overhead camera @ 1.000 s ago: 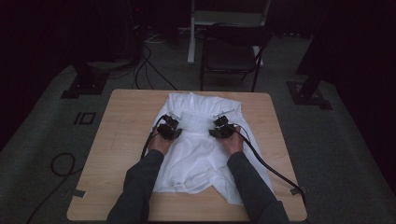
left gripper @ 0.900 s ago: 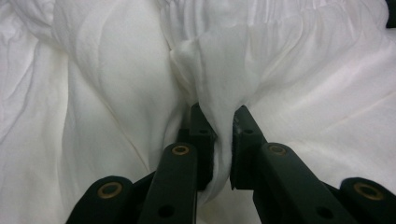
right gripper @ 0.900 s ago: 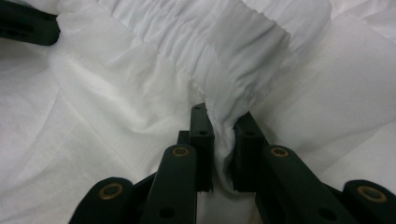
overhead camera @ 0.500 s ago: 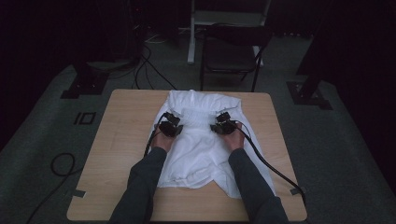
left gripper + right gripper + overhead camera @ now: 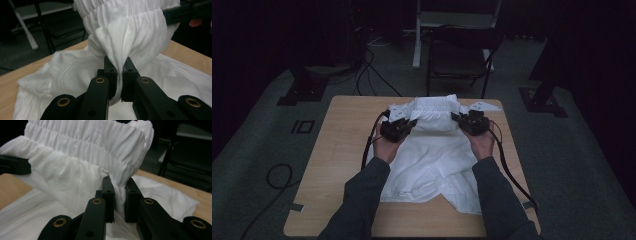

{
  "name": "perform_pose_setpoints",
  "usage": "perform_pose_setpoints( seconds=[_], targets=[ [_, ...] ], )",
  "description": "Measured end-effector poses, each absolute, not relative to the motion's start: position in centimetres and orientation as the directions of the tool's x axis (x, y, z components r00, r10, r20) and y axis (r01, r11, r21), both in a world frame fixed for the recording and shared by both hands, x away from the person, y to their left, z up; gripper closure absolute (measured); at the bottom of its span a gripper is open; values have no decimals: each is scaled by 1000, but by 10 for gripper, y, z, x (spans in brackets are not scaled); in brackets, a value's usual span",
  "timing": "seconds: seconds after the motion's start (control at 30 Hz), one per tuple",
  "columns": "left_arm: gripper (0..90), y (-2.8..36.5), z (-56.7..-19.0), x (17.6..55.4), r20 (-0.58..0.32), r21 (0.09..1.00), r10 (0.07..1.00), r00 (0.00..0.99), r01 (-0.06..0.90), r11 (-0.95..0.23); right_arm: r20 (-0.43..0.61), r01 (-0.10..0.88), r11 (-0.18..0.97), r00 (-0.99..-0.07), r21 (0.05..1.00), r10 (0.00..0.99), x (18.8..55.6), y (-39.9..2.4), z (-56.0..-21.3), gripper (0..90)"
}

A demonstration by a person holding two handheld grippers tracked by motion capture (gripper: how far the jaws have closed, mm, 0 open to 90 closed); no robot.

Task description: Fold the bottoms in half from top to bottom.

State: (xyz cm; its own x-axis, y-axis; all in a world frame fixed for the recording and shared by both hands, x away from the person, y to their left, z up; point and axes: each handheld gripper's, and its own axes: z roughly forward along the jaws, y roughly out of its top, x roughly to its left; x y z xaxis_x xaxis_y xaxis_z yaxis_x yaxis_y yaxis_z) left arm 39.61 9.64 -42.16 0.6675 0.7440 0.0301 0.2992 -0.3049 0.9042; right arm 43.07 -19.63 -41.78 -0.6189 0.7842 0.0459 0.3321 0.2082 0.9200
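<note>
Overhead first: white garment (image 5: 432, 160) spread over the wooden table (image 5: 337, 165), its elastic waistband (image 5: 435, 106) lifted clear at the far edge, the rest trailing back toward the person. Left gripper (image 5: 411, 122) and right gripper (image 5: 457, 118) pinching opposite ends of that band, sleeves (image 5: 362, 200) entering from the bottom. Folding chair (image 5: 459, 60) beyond the table.

Next, left gripper view: left gripper (image 5: 119, 65) clenched on a thin bunched pleat of cloth just under the gathered band, jaws almost meeting, fabric fanning out above. Slim bite only; likely to slide free if the two ends are pulled apart hard.

Finally, right gripper view: right gripper (image 5: 120, 185) clamped on the band's corner, ruched elastic (image 5: 82, 145) stretching away in two ridged rows. Uneven lift probably twisting the band, dragging hem possibly catching and skewing any fold. Cloth soft, creased, plain white.
</note>
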Motion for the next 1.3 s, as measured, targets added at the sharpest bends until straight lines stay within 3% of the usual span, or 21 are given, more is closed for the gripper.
perform_pose_setpoints(
  seconds=[0.13, 0.37, 0.5, 0.7, 0.83, 0.87, 0.97, 1.03, 1.17, 1.3],
  targets=[
    [844, 102, -448, 375, 56, 876, 713, 699, 308, -371, 21, 316, 258, -669, 913, 743, 401, -201, -434, 816],
    [791, 109, -520, 357, -41, 771, 700, 713, 468, -431, 41, 398, 374, -729, 838, 683, 369, -196, -501, 809],
    [726, 108, -538, 355, -69, 734, 695, 716, 508, -450, 59, 441, 429, -749, 788, 660, 364, -195, -524, 781],
    [579, 113, -533, 352, -115, 722, 687, 717, 536, -438, 124, 476, 408, -756, 779, 643, 365, -202, -523, 524],
    [531, 125, -519, 348, -147, 755, 695, 704, 533, -381, 161, 452, 349, -769, 821, 618, 364, -213, -506, 443],
    [531, 129, -514, 348, -158, 765, 696, 701, 532, -362, 169, 446, 325, -768, 834, 618, 364, -216, -500, 449],
    [544, 136, -502, 357, -158, 776, 735, 660, 543, -321, 182, 438, 263, -743, 860, 644, 371, -224, -484, 654],
    [609, 138, -497, 369, -165, 779, 751, 639, 552, -298, 178, 454, 255, -715, 854, 676, 380, -224, -480, 736],
    [770, 131, -496, 394, -182, 764, 774, 607, 583, -277, 186, 523, 252, -646, 814, 740, 408, -216, -486, 785],
    [809, 117, -502, 413, -185, 736, 784, 593, 612, -289, 171, 578, 274, -598, 768, 783, 433, -205, -502, 806]
  ],
)
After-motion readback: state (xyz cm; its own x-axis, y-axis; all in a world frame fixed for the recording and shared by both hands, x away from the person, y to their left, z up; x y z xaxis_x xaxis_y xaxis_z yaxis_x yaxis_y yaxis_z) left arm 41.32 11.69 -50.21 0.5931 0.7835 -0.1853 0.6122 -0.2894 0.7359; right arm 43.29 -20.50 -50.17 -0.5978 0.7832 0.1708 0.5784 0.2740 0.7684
